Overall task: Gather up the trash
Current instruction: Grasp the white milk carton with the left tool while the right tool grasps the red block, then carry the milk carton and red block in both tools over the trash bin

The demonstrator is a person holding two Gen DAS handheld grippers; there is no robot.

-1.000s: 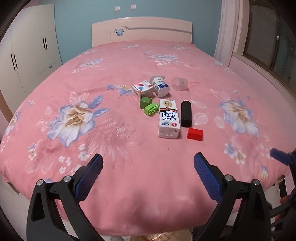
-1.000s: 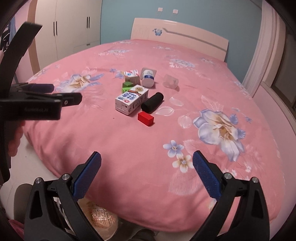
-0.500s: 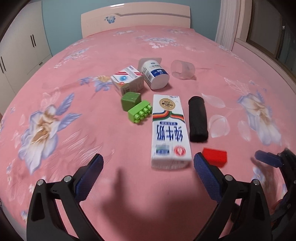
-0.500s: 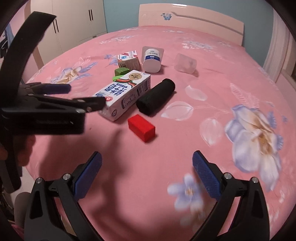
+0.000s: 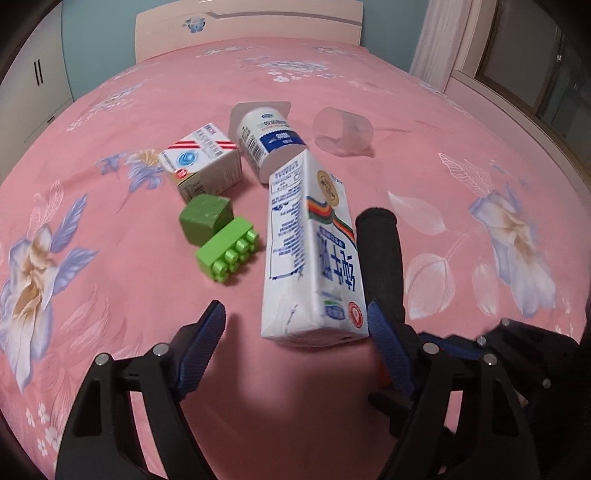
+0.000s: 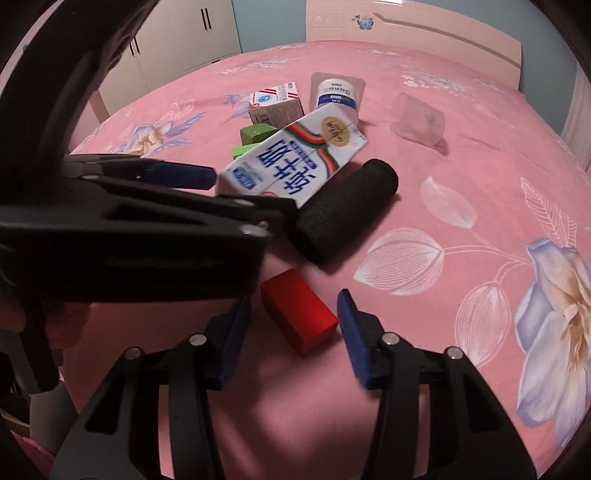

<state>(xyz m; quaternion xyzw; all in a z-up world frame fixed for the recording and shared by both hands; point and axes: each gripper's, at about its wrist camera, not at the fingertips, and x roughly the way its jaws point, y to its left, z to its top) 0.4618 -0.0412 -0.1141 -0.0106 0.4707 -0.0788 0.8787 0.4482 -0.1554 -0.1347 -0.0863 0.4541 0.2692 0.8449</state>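
Note:
A white milk carton [image 5: 314, 251] lies on the pink bed; it also shows in the right wrist view [image 6: 295, 158]. My left gripper [image 5: 295, 332] is open, its jaws on either side of the carton's near end, not touching it. A red block [image 6: 297, 314] lies in front of my right gripper [image 6: 293, 325], which is open with its jaws flanking the block's near end. A black foam roll [image 5: 380, 258] lies right of the carton. Behind are a small medicine box [image 5: 203, 162], a white bottle [image 5: 269, 140] and a clear plastic cup [image 5: 343, 131].
A dark green cube [image 5: 205, 218] and a light green toy brick [image 5: 227, 254] lie left of the carton. The left gripper's body [image 6: 129, 229] fills the left of the right wrist view. The headboard [image 5: 247, 22] stands at the back, wardrobes [image 6: 184, 40] at left.
Both grippers have moved forward and down toward the bed. The left now straddles the milk carton's end; the right has come up to the red block. Both jaw gaps have narrowed.

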